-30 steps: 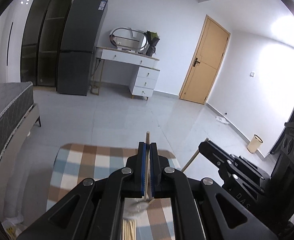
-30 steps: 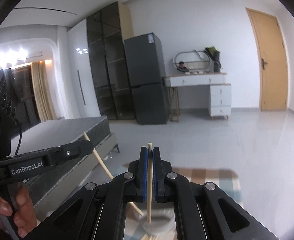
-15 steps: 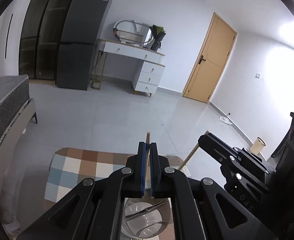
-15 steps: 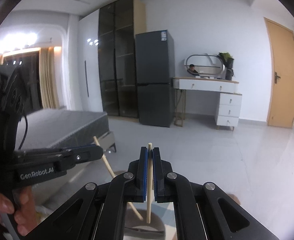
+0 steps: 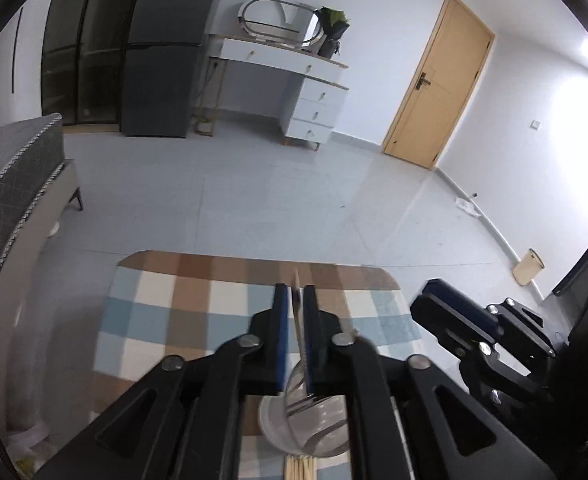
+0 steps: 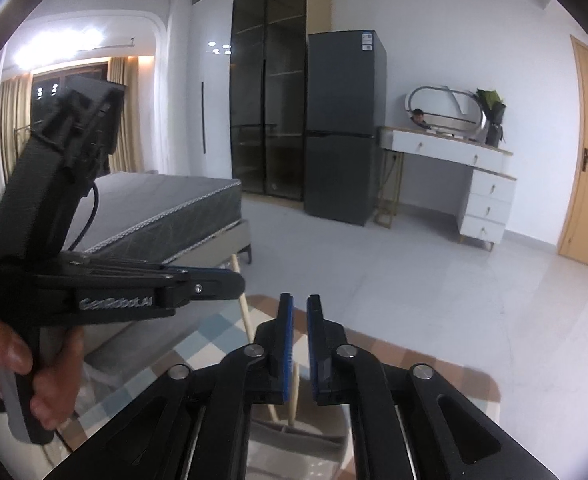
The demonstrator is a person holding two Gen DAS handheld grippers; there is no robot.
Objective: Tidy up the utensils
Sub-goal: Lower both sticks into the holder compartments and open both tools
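Observation:
My left gripper (image 5: 295, 292) hangs over a round holder (image 5: 272, 420) on the checked tablecloth (image 5: 182, 312). Its jaws are opening, and a wooden chopstick (image 5: 297, 312) stands loose between the pads, leaning down into the holder beside some metal utensils (image 5: 318, 404). My right gripper (image 6: 299, 300) is just to the right, also opening. Its chopstick (image 6: 293, 396) has slipped low between the pads, its end in the holder (image 6: 306, 436). The right wrist view shows the left gripper (image 6: 230, 280) with its chopstick (image 6: 246, 316) slanting down.
A bundle of chopsticks (image 5: 298, 472) lies just in front of the holder. A person's hand (image 6: 10, 364) grips the left tool. Beyond the table are a bed (image 6: 154, 212), a dark fridge (image 6: 344, 128), a white dresser (image 5: 310, 92) and a small bin (image 5: 528, 266).
Both grippers have come down over the holder and their jaws have parted. The right chopstick has slid down out of the pads; the left one now leans loose.

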